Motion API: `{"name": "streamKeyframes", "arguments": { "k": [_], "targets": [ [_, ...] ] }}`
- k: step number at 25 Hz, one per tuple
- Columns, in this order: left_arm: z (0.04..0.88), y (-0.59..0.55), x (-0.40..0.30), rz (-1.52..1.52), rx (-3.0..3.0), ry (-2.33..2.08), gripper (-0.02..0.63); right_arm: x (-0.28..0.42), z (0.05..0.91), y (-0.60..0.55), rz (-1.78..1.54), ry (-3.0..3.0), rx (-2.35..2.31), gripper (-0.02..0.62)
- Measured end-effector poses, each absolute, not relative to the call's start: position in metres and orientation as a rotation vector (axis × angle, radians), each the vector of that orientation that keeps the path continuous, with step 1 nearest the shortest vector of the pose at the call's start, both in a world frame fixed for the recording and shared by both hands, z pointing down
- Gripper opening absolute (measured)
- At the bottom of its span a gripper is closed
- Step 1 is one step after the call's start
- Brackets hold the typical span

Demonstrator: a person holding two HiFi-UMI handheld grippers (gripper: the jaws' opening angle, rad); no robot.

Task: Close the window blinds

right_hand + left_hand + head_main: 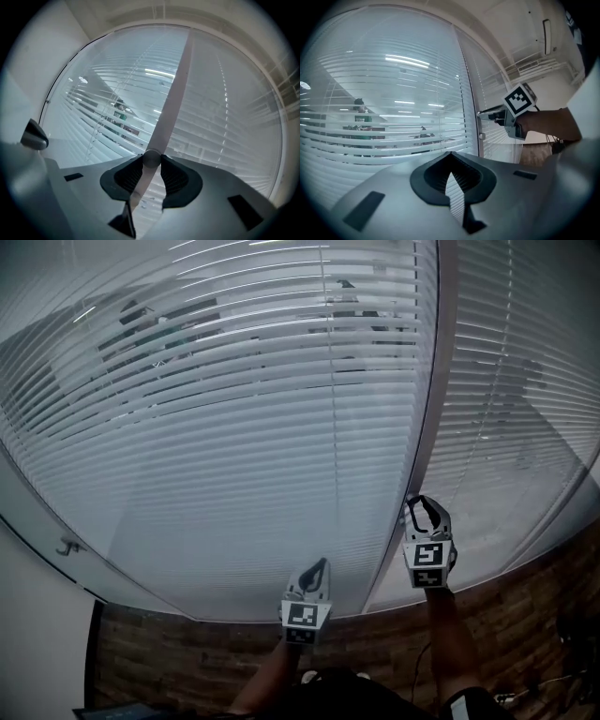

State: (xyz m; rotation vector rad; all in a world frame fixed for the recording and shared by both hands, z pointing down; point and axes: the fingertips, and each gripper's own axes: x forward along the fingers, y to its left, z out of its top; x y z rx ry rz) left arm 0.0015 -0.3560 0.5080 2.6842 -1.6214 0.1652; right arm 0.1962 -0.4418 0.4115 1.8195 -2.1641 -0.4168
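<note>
White slatted blinds [234,427] cover the big left pane, and a second set [511,418] covers the right pane. The slats stand partly tilted, and a room shows through them. A pale upright frame post [427,381] divides the two panes. My right gripper [419,504] reaches level to this post and is shut on a small round knob [151,159], whose pads [174,177] press both sides. My left gripper [322,563] hovers in front of the left blind, shut and holding nothing. The right gripper [480,113] also shows in the left gripper view, with its tips at the post.
Under the window runs a brick-patterned wall [187,652]. A white side wall [28,615] closes the left, with a small handle [67,546] on the window frame there. Another small knob [482,136] sits lower on the post. A person [358,110] shows behind the glass.
</note>
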Motion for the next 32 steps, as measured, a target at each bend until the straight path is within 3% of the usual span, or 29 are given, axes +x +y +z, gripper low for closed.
{"name": "streamKeyframes", "arguments": {
  "k": [10, 18, 23, 32],
  "targets": [
    [0.514, -0.355, 0.002, 0.182, 2.678, -1.608, -0.005, 0.188, 0.417, -0.442, -0.985, -1.669, 1.442, 0.126],
    [0.516, -0.356, 0.003, 0.175, 2.672, -1.590, -0.005, 0.188, 0.420, -0.443, -1.073, -1.572, 1.375, 0.126],
    [0.517, -0.355, 0.002, 0.172, 2.665, -1.579, -0.005, 0.191, 0.417, -0.440, -0.772, -1.925, 1.572, 0.127],
    [0.518, -0.351, 0.003, 0.169, 2.658, -1.567, -0.005, 0.202, 0.420, -0.440, 0.230, -2.596, 1.960, 0.163]
  ]
}}
